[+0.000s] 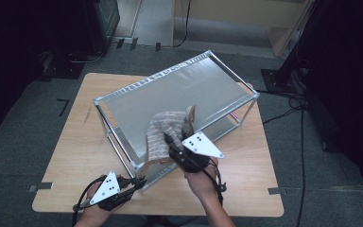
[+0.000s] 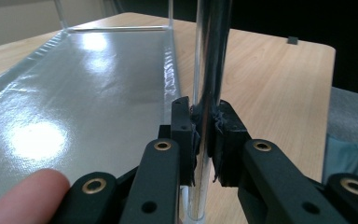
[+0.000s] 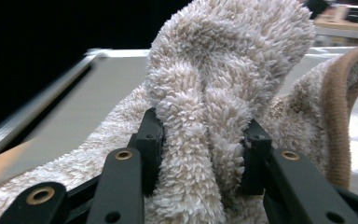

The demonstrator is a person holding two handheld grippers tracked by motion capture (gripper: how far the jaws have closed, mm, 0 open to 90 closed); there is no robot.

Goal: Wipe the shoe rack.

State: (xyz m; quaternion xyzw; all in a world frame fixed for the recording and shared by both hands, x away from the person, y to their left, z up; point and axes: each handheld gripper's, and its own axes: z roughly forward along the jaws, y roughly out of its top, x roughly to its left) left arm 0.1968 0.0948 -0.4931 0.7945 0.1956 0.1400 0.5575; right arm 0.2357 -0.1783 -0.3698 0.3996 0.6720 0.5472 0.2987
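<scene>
- The towel (image 1: 166,135) is bunched on the near part of the rack's silver top shelf (image 1: 179,92), with one end hanging over the rack's near corner toward your side of the surface (image 1: 246,175).
- Your left claw (image 1: 139,182) is clamped on the rack's near corner post (image 2: 209,70), jaws shut on the chrome tube low down; it steadies the frame and sits just left of the hanging end.
- The shelf's long axis runs from that near corner away to the far right corner of the surface, so the open run for wiping lies ahead and to the right.
- Your right claw (image 3: 203,154) is closed on a thick fold of the towel, pile bulging between the jaws, and rests on the shelf just beyond the near edge.
- Judged from this, the next stroke pushes away along the shelf; watch the raised rim (image 1: 146,80) and the brown hem (image 3: 338,116) trailing on the right.
</scene>
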